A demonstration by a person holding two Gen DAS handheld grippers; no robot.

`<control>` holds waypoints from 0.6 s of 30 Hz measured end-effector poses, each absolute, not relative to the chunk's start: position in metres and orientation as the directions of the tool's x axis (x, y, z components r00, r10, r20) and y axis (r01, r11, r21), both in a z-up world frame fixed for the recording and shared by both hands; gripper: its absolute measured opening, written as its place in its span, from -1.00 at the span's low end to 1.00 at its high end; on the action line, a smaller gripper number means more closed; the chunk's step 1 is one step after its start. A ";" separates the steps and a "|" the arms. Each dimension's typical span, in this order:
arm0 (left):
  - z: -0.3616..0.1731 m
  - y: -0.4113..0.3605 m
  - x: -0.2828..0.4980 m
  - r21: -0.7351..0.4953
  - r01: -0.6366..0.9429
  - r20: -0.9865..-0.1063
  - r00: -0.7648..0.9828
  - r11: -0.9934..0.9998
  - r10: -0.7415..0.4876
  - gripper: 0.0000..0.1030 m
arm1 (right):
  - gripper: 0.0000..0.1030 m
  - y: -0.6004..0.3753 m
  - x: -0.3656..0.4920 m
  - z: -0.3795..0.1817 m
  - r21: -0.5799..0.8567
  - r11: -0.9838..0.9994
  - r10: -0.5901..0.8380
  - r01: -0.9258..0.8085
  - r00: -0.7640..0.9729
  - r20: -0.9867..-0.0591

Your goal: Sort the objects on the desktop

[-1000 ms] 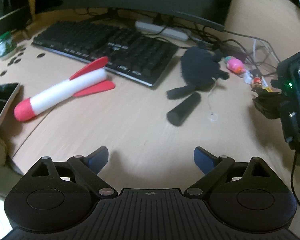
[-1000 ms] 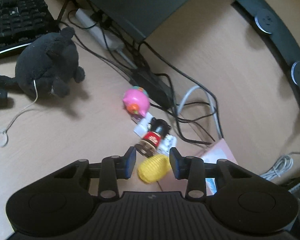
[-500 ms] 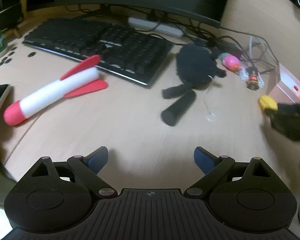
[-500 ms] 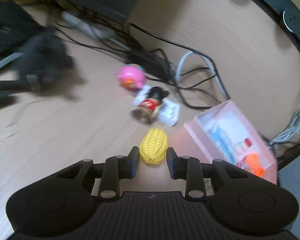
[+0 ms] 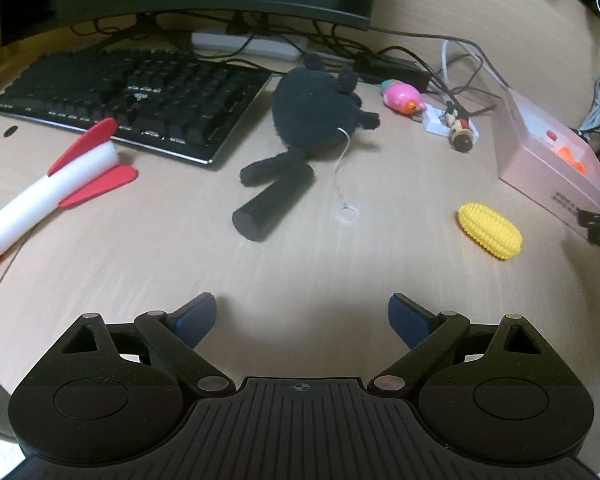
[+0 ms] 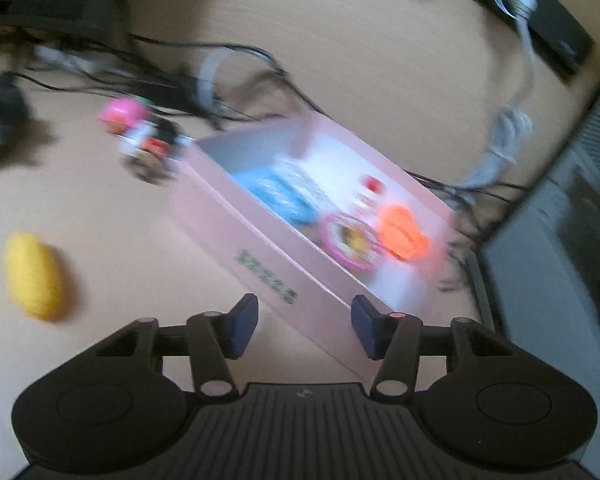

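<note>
A yellow toy corn (image 5: 490,230) lies on the wooden desk, left of the pink box (image 5: 540,160). In the blurred right wrist view the corn (image 6: 32,276) sits far left, apart from my right gripper (image 6: 305,308). Its jaws are opening, with nothing between them, just in front of the pink box's near wall (image 6: 260,248). The box holds blue, orange and pink items. My left gripper (image 5: 301,308) hovers open over bare desk. Beyond it lie a black plush (image 5: 312,112), a black cylinder (image 5: 274,208) and a red-and-white foam rocket (image 5: 52,184).
A black keyboard (image 5: 132,92) and a monitor stand at the back left. A pink toy (image 5: 400,96) and a small figure (image 5: 460,136) lie among tangled cables (image 5: 452,80) behind the box. A grey case (image 6: 560,260) stands right of the box.
My right gripper has let go of the yellow corn, which now lies on the desk, and has swung right towards the pink box. My left gripper drifted slightly.
</note>
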State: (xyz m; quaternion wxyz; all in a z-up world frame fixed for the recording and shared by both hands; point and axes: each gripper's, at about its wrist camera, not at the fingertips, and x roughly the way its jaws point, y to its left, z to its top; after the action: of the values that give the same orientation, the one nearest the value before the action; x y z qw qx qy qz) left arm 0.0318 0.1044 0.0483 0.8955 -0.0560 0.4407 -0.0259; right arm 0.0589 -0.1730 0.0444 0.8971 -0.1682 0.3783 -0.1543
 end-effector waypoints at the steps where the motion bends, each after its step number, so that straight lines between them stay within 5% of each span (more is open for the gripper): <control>1: 0.048 0.104 0.031 -0.122 -0.005 -0.787 0.610 0.993 -0.093 0.87 | 0.00 -0.180 0.058 0.043 -0.444 0.879 -0.441 0.176 0.656 -0.612; 7: 0.047 0.103 0.025 -0.103 -0.020 -0.797 0.600 0.995 -0.070 0.87 | 0.02 -0.205 0.041 0.057 -0.315 0.908 -0.419 0.277 0.638 -0.646; 18: 0.056 0.118 0.008 -0.069 -0.058 -0.795 0.606 0.996 -0.020 0.87 | 0.06 -0.070 0.027 0.039 -0.154 0.979 -0.014 -0.131 0.717 -0.697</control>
State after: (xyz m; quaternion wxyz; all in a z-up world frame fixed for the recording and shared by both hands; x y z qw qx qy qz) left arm 0.0083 0.1179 0.0559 0.8951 -0.0437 0.4436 0.0107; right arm 0.0273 -0.0703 0.0389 0.9216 -0.0965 0.3746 0.0319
